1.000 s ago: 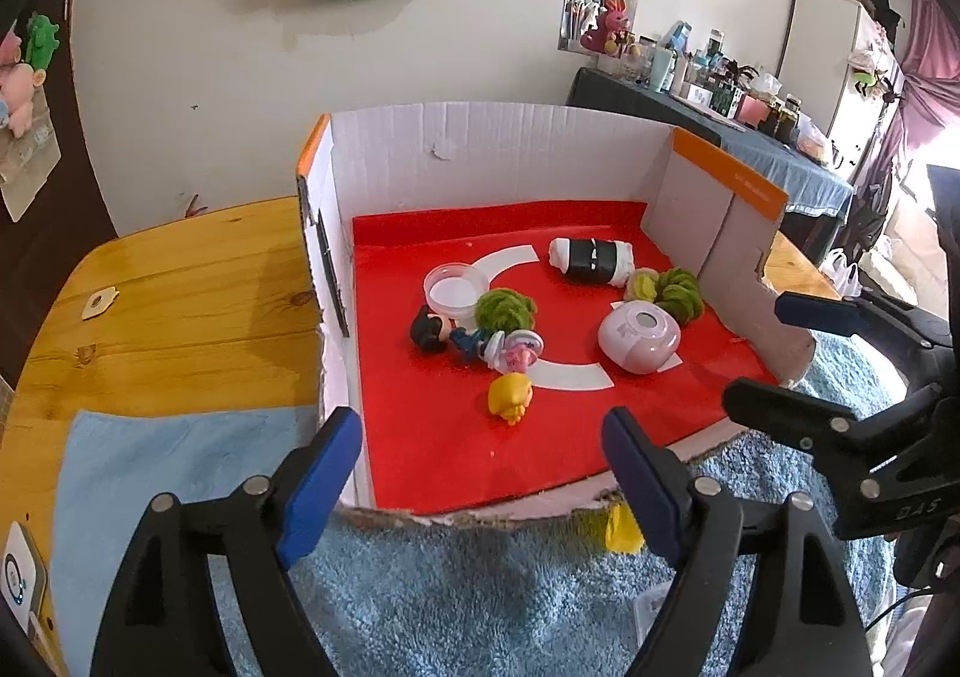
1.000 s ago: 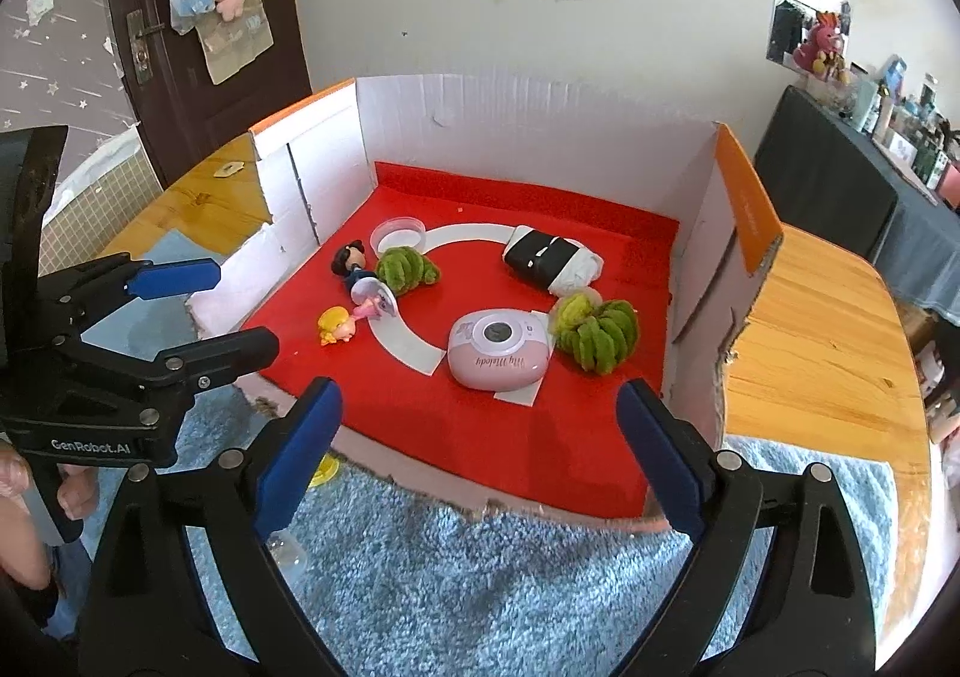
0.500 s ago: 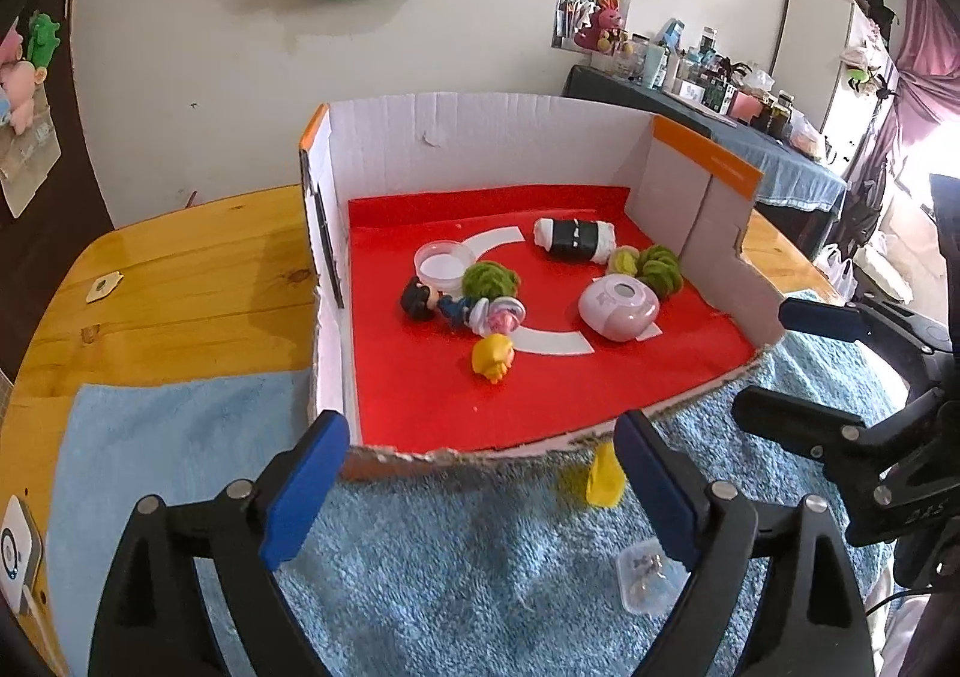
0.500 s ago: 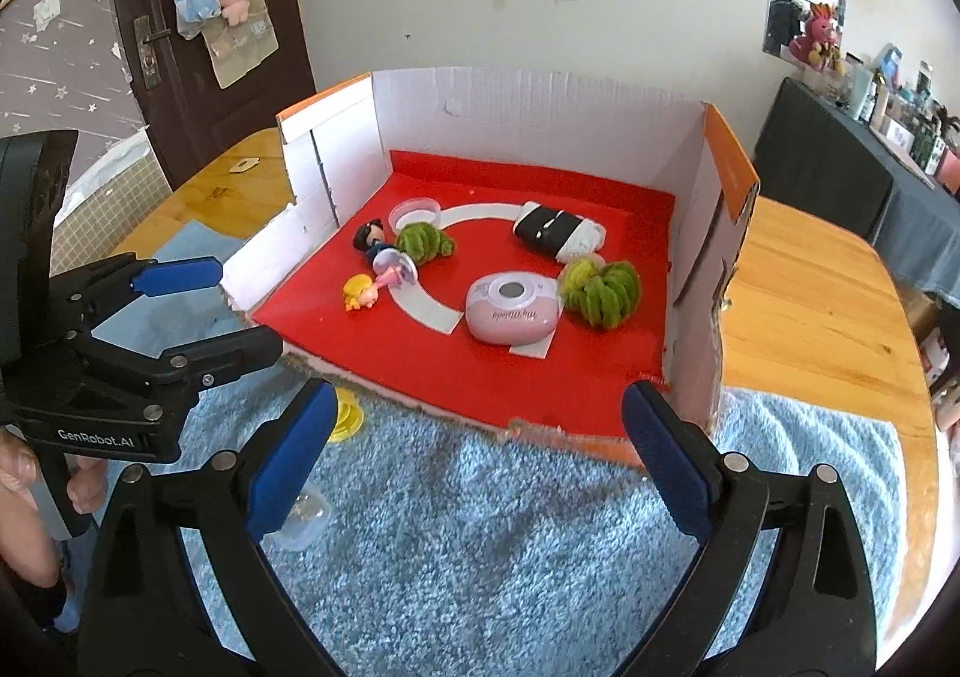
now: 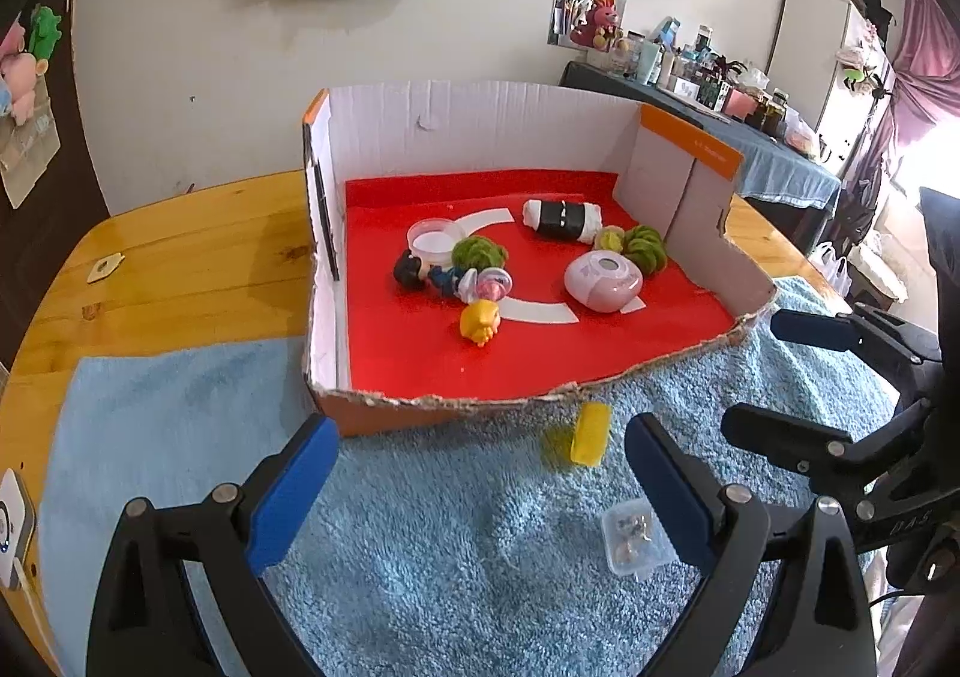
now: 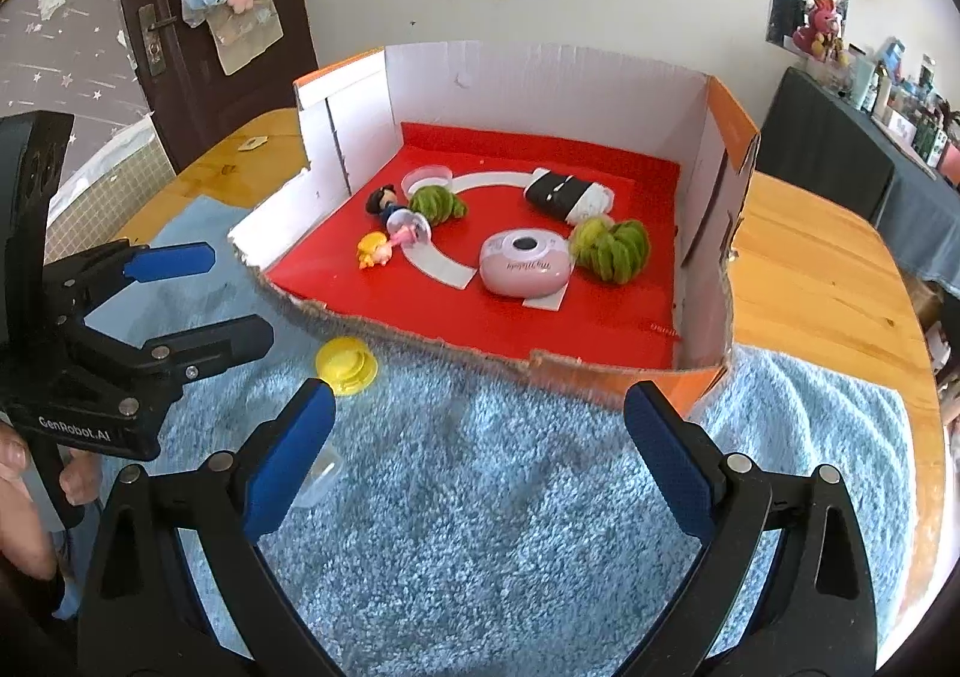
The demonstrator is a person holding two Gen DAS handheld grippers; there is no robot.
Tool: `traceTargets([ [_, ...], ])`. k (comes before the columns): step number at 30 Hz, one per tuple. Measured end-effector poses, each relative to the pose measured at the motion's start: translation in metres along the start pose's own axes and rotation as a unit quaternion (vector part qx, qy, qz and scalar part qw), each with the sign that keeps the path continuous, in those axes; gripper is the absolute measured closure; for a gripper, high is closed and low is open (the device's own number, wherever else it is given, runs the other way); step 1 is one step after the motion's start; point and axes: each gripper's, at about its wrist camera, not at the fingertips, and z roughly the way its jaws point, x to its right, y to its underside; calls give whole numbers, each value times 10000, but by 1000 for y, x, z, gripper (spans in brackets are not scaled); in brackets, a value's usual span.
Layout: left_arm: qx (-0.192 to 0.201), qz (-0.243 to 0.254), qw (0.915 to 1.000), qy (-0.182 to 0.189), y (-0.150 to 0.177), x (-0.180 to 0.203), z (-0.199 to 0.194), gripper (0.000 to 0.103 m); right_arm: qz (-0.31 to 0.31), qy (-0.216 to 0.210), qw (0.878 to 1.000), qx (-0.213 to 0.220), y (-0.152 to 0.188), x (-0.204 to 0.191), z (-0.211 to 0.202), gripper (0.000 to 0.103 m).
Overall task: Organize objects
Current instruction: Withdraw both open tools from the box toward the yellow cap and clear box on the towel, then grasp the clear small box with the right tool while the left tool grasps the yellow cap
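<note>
A cardboard box [image 5: 480, 119] with a red floor holds a pink round gadget [image 5: 603, 281], a yellow figure [image 5: 480, 320], a black-and-white roll [image 5: 561, 218], green plush pieces [image 5: 645, 248] and a dark-haired doll [image 5: 414, 274]. In front of its torn edge, on the blue towel [image 5: 450, 557], stand a yellow disc [image 5: 591, 433] and a small clear case [image 5: 636, 536]. My left gripper [image 5: 480, 488] hovers over the towel, its jaws opening with nothing between them. My right gripper [image 6: 480, 458] is open and empty, the yellow disc [image 6: 346, 365] just left of it.
The towel lies on a wooden table [image 5: 180, 257]. A small wooden tag [image 5: 105, 266] rests at the far left, a white device [image 5: 12, 521] at the near left edge. A person's hand [image 6: 24, 497] holds the left gripper's handle. Bare towel fills the foreground.
Both grippers have drawn back from the box, so more towel shows. The yellow disc and clear case have come fully into view. The left jaws have spread wider.
</note>
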Motion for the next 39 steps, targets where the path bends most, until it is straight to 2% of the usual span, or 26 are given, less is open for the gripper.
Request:
traceTargets([
  [10,-139,-63,9999,-13,11,-5,1,4,-260,-21,9995,-149,17,-21,10,4],
  [18,-161,-168,9997,-22,12,-13,1,4,-651,-254,9971,-287,26,-52,28,4],
  [22,-171,-147,9997,63,10,-11,2,4,-898,-107,9950,-413,27,-61,39,4],
  [25,-189,-90,9997,146,10,-7,4,4,-838,178,9955,-406,28,-52,41,5],
  [30,-203,19,9995,260,8,-1,10,4,-423,815,9953,-309,25,-14,35,4],
  [33,-234,121,9990,366,8,5,14,8,-279,720,9965,-310,24,-3,34,4],
  [38,-240,419,9979,434,9,16,17,14,-383,550,9973,-309,22,-9,40,5],
  [39,-242,483,9977,412,9,18,18,17,-419,532,9972,-319,20,-11,42,8],
])
